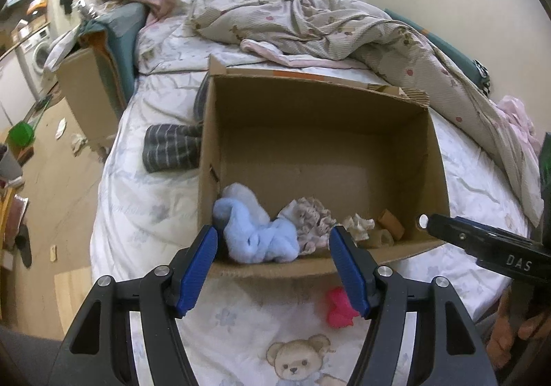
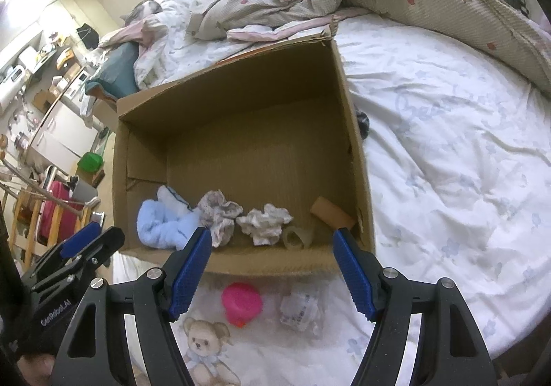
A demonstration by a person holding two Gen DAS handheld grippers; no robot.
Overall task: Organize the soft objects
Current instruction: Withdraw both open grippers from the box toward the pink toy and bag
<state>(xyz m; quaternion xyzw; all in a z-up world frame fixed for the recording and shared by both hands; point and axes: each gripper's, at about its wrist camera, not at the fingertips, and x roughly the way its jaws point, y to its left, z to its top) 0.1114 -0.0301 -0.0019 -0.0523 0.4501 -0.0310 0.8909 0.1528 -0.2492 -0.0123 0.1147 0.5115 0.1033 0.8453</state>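
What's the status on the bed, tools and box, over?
Left tool and right tool open, empty. Cardboard box holds blue cloth; pink toy outside on bedsheet. Nothing blocking.

A light-blue fluffy cloth (image 1: 256, 234), a mottled grey scrunched cloth (image 2: 218, 213) and a whitish crumpled one (image 2: 263, 222) lie along the open cardboard box's (image 2: 241, 103) near wall; a pink soft toy (image 2: 241, 303) sits outside on the bed sheet (image 2: 447, 144).

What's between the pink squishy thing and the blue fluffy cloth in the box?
The near cardboard wall of the box stands between them: the pink toy lies outside on the bedsheet, the blue cloth inside. The right wrist view shows it best.
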